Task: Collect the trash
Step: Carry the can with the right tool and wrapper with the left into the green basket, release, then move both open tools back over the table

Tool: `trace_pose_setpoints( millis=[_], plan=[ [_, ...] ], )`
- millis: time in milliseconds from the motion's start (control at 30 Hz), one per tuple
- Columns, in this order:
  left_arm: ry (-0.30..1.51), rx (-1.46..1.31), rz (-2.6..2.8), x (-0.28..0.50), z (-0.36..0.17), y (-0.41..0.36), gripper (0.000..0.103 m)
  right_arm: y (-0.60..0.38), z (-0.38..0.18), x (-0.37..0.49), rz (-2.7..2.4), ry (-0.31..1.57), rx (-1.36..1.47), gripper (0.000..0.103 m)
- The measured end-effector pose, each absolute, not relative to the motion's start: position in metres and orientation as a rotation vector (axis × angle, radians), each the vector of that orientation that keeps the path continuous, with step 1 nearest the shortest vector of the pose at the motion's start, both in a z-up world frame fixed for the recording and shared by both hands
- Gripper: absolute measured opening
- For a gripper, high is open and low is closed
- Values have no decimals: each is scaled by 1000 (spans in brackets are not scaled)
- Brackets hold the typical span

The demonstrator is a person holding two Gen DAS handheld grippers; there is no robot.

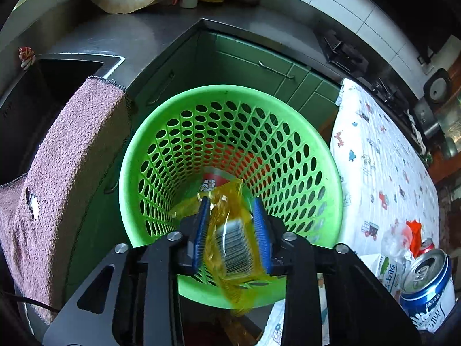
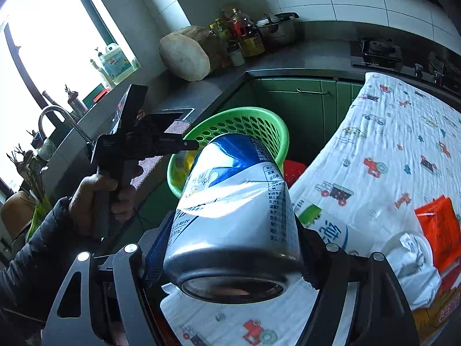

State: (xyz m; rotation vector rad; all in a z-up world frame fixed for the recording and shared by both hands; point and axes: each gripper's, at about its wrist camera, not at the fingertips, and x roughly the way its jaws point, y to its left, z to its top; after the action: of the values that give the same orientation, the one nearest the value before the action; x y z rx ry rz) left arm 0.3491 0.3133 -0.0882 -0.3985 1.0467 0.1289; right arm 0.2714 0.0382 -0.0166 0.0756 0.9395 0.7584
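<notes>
My left gripper [image 1: 232, 216] is over the mouth of the green perforated basket [image 1: 288, 155]. A yellow wrapper with a barcode [image 1: 233, 239] hangs between its blue pads; the jaws stand a little apart beside it. A red and white package [image 1: 213, 180] lies at the basket bottom. My right gripper [image 2: 230, 248] is shut on a blue and white drink can [image 2: 236, 201], held on its side above the printed cloth. The basket [image 2: 268, 127] also shows in the right wrist view beyond the can. The can also shows in the left wrist view [image 1: 429, 285].
A table with a white vehicle-print cloth [image 2: 389, 144] holds a milk carton [image 2: 325, 225], a crumpled clear cup [image 2: 409, 248] and an orange wrapper [image 2: 440, 225]. A pink towel [image 1: 57, 173] hangs over the sink edge on the left. Green cabinets [image 1: 253, 63] stand behind the basket.
</notes>
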Motion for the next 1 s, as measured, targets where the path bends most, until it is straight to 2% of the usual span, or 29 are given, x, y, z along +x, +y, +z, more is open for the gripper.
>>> trace_pose_setpoints(
  millis=[133, 533, 733, 867, 1000],
  plan=[
    [1038, -426, 135, 345, -91, 327, 55, 69, -24, 293, 754, 943, 38, 72],
    [966, -494, 160, 310, -74, 358, 68, 160, -61, 354, 734, 1017, -69, 72],
    [959, -498, 182, 297, -72, 363, 70, 185, -82, 371, 729, 1067, -89, 72],
    [960, -491, 192, 291, -70, 363, 70, 183, -79, 369, 753, 1056, -69, 80],
    [946, -490, 190, 288, -64, 359, 74, 165, -63, 356, 757, 1014, -58, 80]
  ],
)
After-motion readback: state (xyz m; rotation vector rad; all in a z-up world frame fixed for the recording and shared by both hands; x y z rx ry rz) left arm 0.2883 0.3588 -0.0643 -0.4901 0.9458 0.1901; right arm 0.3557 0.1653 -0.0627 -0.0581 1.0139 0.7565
